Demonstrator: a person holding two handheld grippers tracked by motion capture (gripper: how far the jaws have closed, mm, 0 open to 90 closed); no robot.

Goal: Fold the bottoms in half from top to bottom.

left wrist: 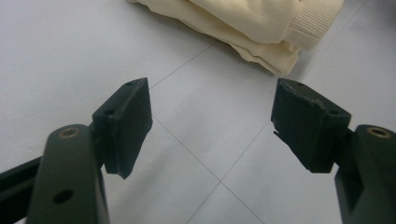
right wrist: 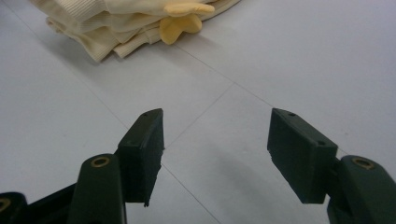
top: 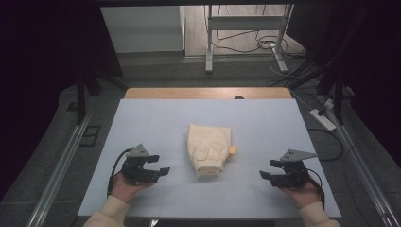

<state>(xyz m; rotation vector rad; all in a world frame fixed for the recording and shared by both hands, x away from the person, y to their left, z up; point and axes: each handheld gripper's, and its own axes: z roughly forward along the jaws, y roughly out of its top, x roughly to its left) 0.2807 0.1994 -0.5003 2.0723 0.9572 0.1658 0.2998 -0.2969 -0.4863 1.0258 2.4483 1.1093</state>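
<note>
A: Left gripper [top: 158,165]: jaws spread, nothing between them. It sits low over the mat [top: 142,118], held in the left hand [top: 124,185] at the near left, jaws pointing right toward the middle.

B: Agreed. In the left gripper view both pads [left wrist: 133,123] stand wide apart with bare mat and its thin seam lines between them. Right side?

A: Right gripper [top: 267,169]: jaws also spread, empty. Held in the right hand [top: 302,191] at the near right, jaws pointing left toward the middle. The two grippers face each other across the near part of the mat.

B: The right gripper view shows the same: pads apart, mat between, nothing touched.

A: Garment [top: 208,147]: cream, folded into a compact bundle, lying at the centre of the mat, between the two grippers and a little farther from the person. Well apart from both.

B: Left gripper view shows its ribbed cuff or hem [left wrist: 308,25] at the near corner, layers stacked. Right gripper view shows stacked ribbed edges too, plus a yellow patch [right wrist: 180,25] poking out at the side.

A: That patch is on the bundle's right edge in the high view [top: 232,150]. Cannot tell what it is.

B: Beyond the mat: wooden table edge [top: 208,92] at the far side, cables [top: 255,42] on the floor behind, power strip [top: 323,119] to the right.
</note>
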